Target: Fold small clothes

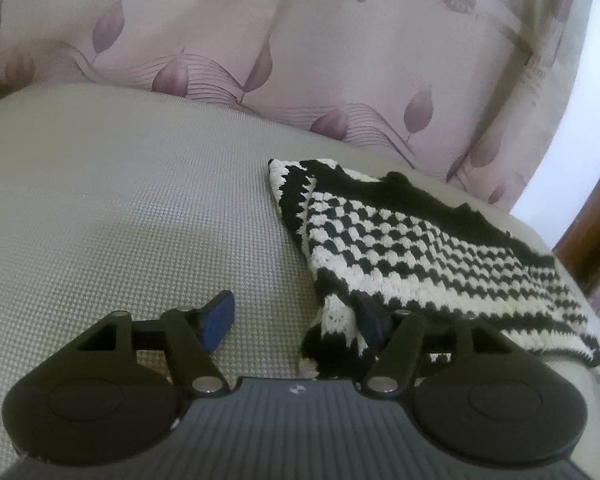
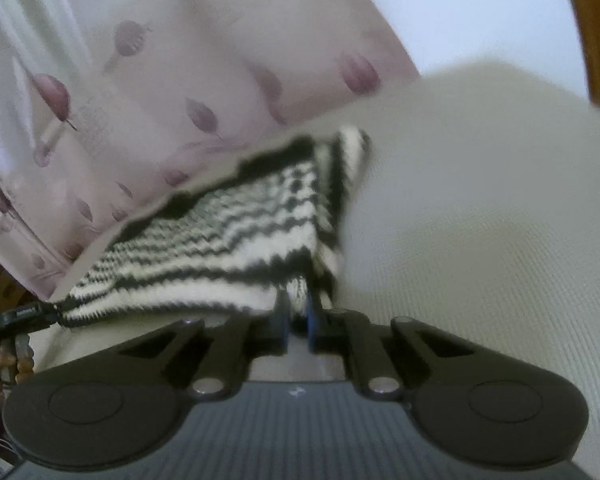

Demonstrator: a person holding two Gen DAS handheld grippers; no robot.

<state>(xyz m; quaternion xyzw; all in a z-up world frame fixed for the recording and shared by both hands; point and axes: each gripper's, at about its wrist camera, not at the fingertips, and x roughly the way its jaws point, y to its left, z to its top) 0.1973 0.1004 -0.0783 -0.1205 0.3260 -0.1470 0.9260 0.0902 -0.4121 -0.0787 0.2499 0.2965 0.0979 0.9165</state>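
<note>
Soft daylight; right wrist view motion-blurred, both edges fisheye-bent.

To my left, the pale grey woven mattress surface [image 1: 120, 200] lies bare and open for passing. On the right, a folded black-and-white crocheted cloth [image 1: 420, 252] covers it. Behind, a pink leaf-print curtain [image 1: 220, 40] blocks the way.

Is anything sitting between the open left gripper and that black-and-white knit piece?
Nothing visible. The left gripper is open right at the knit piece, one finger already under its near corner. The right gripper is clamped on its own corner.
</note>
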